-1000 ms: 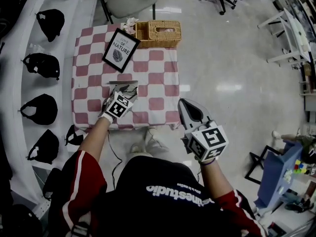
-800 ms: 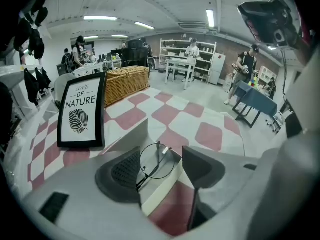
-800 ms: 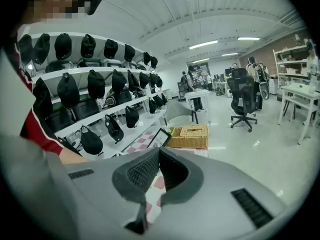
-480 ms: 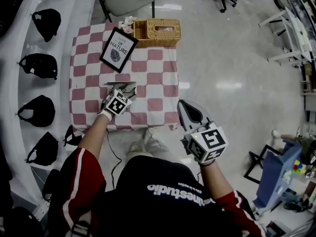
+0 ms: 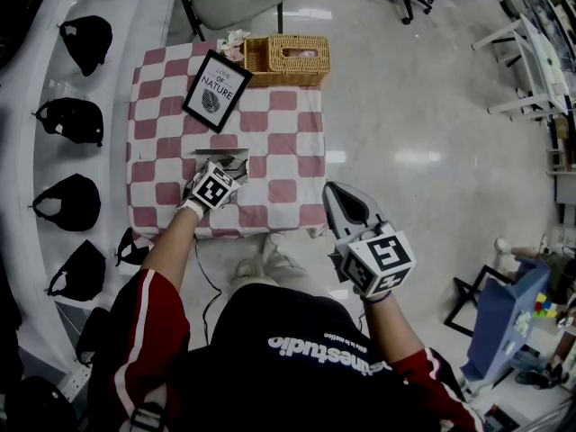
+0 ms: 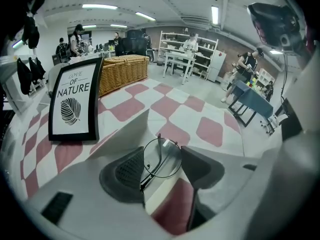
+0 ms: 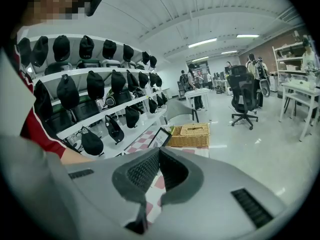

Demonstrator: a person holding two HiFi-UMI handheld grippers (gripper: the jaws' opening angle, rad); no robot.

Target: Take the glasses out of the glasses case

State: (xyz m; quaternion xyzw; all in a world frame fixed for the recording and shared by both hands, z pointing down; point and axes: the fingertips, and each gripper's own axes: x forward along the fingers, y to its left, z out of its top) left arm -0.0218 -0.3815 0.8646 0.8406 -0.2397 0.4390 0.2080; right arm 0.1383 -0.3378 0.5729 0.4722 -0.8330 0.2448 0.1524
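Observation:
Thin round wire-rimmed glasses (image 6: 162, 158) stand in the open grey glasses case (image 6: 125, 129), which lies on the checkered table near its front edge; the case lid (image 5: 221, 151) shows just beyond the hand. My left gripper (image 6: 162, 154) (image 5: 234, 163) points steeply down at the case with the glasses between its jaws. The jaws are closing; the lens rim lies close to both pads, and I cannot tell whether they touch. My right gripper (image 5: 336, 189) (image 7: 159, 156) hangs off the table's right front corner, over the floor, shut and holding nothing.
A framed "Nature" sign (image 5: 217, 90) (image 6: 74, 101) and a wicker basket (image 5: 288, 58) (image 6: 122, 71) stand at the back of the red-and-white tablecloth (image 5: 288, 138). Shelves of black caps (image 5: 76, 120) (image 7: 75, 91) line the left. A grey chair (image 5: 238, 3) is behind the table.
The left gripper stays over the case with barely any shift. The right gripper has not moved.

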